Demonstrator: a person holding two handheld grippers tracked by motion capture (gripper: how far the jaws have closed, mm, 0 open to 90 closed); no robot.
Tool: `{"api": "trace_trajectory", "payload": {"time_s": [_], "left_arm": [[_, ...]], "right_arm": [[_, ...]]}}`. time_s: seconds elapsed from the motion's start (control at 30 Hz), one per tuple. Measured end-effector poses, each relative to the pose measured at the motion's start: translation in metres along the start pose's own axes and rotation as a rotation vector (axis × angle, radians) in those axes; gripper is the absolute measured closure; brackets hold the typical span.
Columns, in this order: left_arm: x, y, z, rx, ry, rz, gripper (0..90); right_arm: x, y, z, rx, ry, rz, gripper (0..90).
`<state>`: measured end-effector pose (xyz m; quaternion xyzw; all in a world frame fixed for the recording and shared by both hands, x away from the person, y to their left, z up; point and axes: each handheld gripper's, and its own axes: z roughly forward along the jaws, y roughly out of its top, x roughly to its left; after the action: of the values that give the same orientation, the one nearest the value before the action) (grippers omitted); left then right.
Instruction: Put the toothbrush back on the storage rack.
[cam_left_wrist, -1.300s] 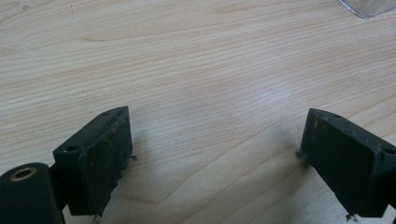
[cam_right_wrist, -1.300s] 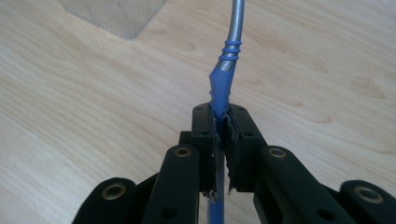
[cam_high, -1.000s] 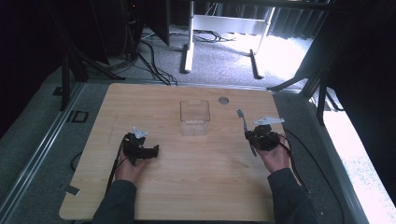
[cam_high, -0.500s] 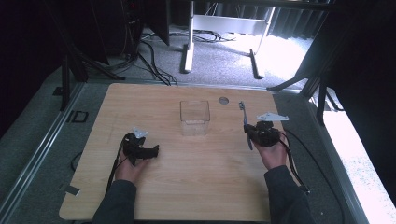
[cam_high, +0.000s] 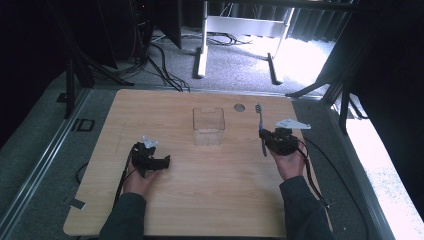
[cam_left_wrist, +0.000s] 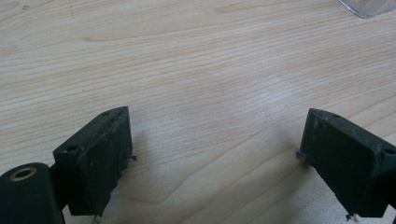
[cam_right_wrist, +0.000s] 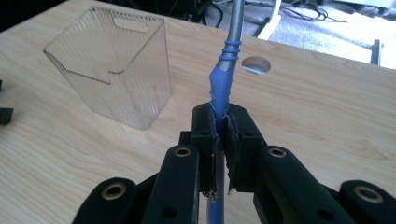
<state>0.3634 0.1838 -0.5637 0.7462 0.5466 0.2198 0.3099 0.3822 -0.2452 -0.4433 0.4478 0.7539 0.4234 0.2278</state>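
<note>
The toothbrush (cam_right_wrist: 225, 70) head ran off the top of the right gripper view, so its bristles couldn't be made out there. The right gripper (cam_right_wrist: 220, 128) was clamped tight on its blue handle, brush pointing to 12 o'clock, with the clear container (cam_right_wrist: 114, 65) at about 10 o'clock. The left gripper (cam_left_wrist: 212, 158) sat spread wide over the bare table (cam_left_wrist: 196, 70), holding nothing.

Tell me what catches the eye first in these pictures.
The right tongs, at the table's right side, are shut on a blue-handled toothbrush that sticks out past them toward the far edge. A clear box stands alone mid-table, a little beyond both hands. The left tongs rest open on the bare wooden table, holding nothing.
</note>
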Motion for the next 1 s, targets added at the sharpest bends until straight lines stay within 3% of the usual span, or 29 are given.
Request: {"api": "trace_trajectory", "payload": {"time_s": [0.33, 1.0], "left_arm": [[0.000, 0.000, 0.000, 0.003, 0.000, 0.004, 9.6], [0.000, 0.000, 0.000, 0.003, 0.000, 0.003, 9.6]], "right_arm": [[0.007, 0.006, -0.001, -0.064, 0.027, -0.018, 82.6], [0.015, 0.011, 0.003, -0.106, 0.075, -0.044, 82.6]]}}
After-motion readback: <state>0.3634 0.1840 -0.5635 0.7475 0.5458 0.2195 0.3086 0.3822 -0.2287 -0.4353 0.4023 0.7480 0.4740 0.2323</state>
